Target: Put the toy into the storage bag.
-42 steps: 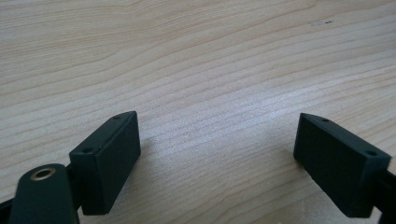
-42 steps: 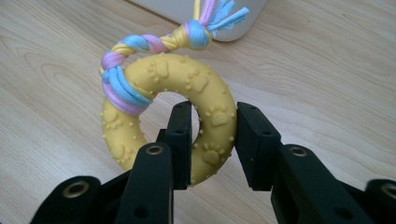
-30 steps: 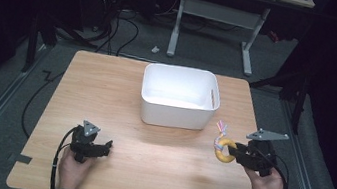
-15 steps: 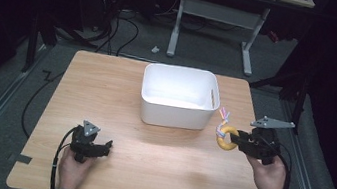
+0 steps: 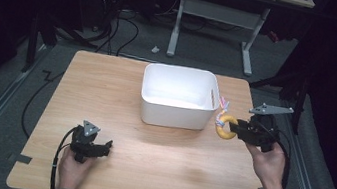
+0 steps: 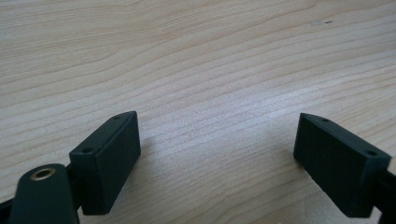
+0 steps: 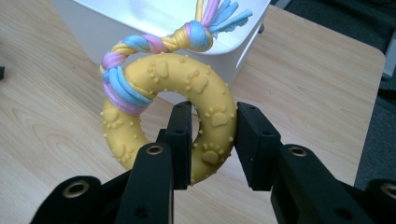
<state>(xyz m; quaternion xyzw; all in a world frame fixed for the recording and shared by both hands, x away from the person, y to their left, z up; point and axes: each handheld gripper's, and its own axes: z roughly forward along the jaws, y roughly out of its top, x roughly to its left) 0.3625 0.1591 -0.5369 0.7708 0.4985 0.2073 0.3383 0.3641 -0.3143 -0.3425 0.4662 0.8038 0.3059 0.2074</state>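
Observation:
A yellow rubber ring toy (image 7: 177, 84) with paw prints and a pastel braided rope (image 7: 187, 37) tied through it hangs in the air beside the right end of the white bin (image 5: 178, 97). My right gripper (image 7: 212, 140) is shut on the ring's lower side, one jaw through its hole. In the high view the ring (image 5: 225, 126) sits just off the bin's right wall, held by the right gripper (image 5: 238, 129). My left gripper (image 5: 100, 145) rests low over the table's front left, jaws open (image 6: 217, 154) with bare wood between them.
The wooden table (image 5: 105, 95) ends close behind my right hand at its right edge. A grey desk frame (image 5: 218, 16) and cables lie on the dark floor beyond the table's far edge.
My right gripper has lifted the yellow ring off the table and carried it up and toward the bin's right side. The left gripper has stayed put.

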